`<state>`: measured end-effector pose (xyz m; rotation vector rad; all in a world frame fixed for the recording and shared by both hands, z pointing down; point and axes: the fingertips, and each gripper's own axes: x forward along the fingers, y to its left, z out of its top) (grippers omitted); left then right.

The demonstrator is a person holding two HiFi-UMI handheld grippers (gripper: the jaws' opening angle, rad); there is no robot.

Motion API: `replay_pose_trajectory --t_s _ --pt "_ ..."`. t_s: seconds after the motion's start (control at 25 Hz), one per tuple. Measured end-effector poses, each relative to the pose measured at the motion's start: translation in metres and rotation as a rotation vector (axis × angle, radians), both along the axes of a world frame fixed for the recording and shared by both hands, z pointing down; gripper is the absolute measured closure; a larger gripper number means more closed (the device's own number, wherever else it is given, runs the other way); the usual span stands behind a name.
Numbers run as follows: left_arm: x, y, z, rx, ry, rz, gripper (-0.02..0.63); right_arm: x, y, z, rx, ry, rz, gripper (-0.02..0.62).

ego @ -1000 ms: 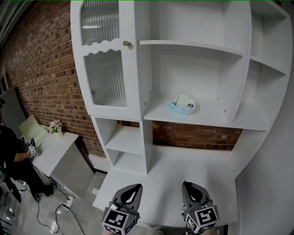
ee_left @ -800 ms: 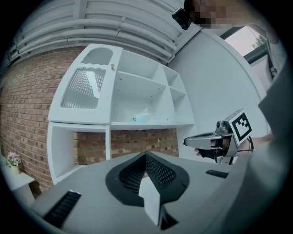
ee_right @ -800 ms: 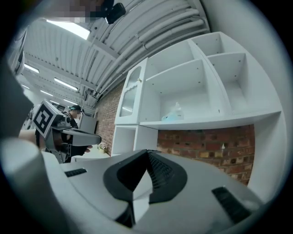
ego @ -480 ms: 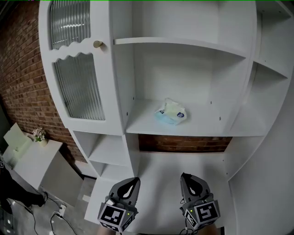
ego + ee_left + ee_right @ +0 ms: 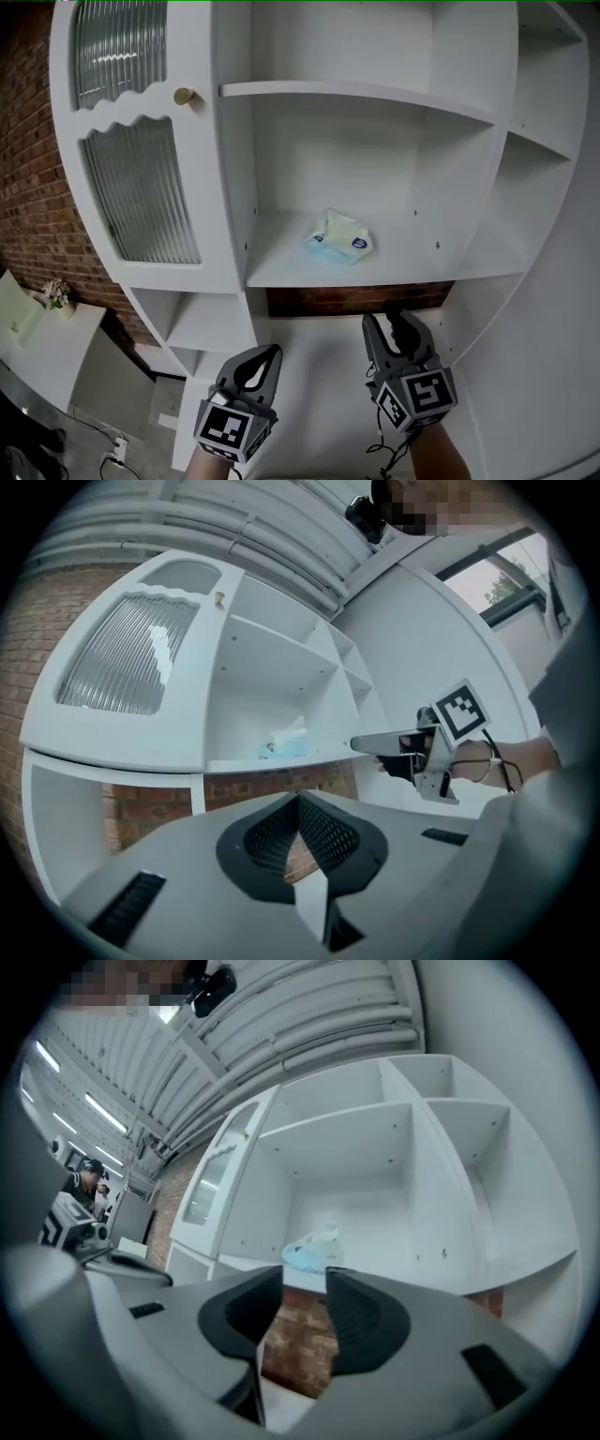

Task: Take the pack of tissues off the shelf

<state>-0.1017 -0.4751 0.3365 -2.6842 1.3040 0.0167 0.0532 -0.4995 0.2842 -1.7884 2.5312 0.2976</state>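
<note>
You have come in closer to the white shelf unit [image 5: 487, 187] than a second ago: it now fills the head view, and the small side table with flowers at the far left has slid almost out of frame. The pack of tissues [image 5: 338, 241] lies where it did, on the middle shelf [image 5: 422, 267] of the open bay. It sits right of the ribbed-glass door [image 5: 141, 192] and well back from the shelf's front edge. It is pale blue, with a white sheet poking up from its top. In your view it has drifted from right of centre to near the middle.

Your right tool [image 5: 396, 323] has changed most. It sat low beside the other one, jaws together, and it is now raised and pushed forward. Its tips lie just below the shelf's front edge, in front of the strip of brick wall [image 5: 328, 300]. Its jaws are opening: a narrow gap shows between them, with only brick and the shelf edge seen through it and nothing held. The pack sits above and beyond the tips, still apart from them.

Your left tool [image 5: 262, 359] remains low over the white surface [image 5: 319, 342]. Its jaws are together at the tips and hold nothing.
</note>
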Motion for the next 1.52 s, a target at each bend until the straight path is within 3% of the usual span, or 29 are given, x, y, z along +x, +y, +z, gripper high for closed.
replay_pose_trajectory --t_s 0.04,0.16,0.4,0.72,0.84,0.96,1.04,1.2,1.32,1.52 --pt "-0.001 -0.003 -0.003 0.006 0.0 0.006 0.6 0.001 -0.009 -0.009 0.007 -0.006 0.011 0.434" --pt "-0.005 -0.013 -0.008 0.031 0.01 0.008 0.6 0.007 -0.036 -0.033 0.007 0.001 0.049 0.319" --pt "-0.018 -0.028 -0.003 0.033 0.007 -0.012 0.6 0.008 -0.089 -0.058 -0.049 0.077 0.067 0.181" --pt "-0.034 -0.038 0.012 0.002 0.001 -0.041 0.6 -0.009 -0.143 -0.046 -0.297 0.127 -0.024 0.161" --pt "-0.037 -0.04 0.013 0.002 0.002 -0.046 0.6 -0.011 -0.153 -0.034 -0.381 0.152 -0.049 0.183" --pt "-0.038 -0.041 0.015 0.002 0.001 -0.049 0.6 -0.01 -0.156 -0.031 -0.412 0.164 -0.05 0.302" --pt "-0.038 -0.042 0.016 -0.001 0.001 -0.052 0.6 -0.011 -0.157 -0.031 -0.423 0.179 -0.06 0.319" --pt "-0.035 -0.041 0.017 -0.003 -0.001 -0.05 0.6 -0.008 -0.158 -0.03 -0.416 0.22 -0.04 0.393" --pt "-0.034 -0.039 0.018 -0.002 -0.005 -0.052 0.6 -0.003 -0.16 -0.029 -0.39 0.265 0.008 0.488" --pt "-0.036 -0.031 0.018 -0.006 -0.007 -0.058 0.6 -0.002 -0.155 -0.03 -0.347 0.305 0.047 0.528"
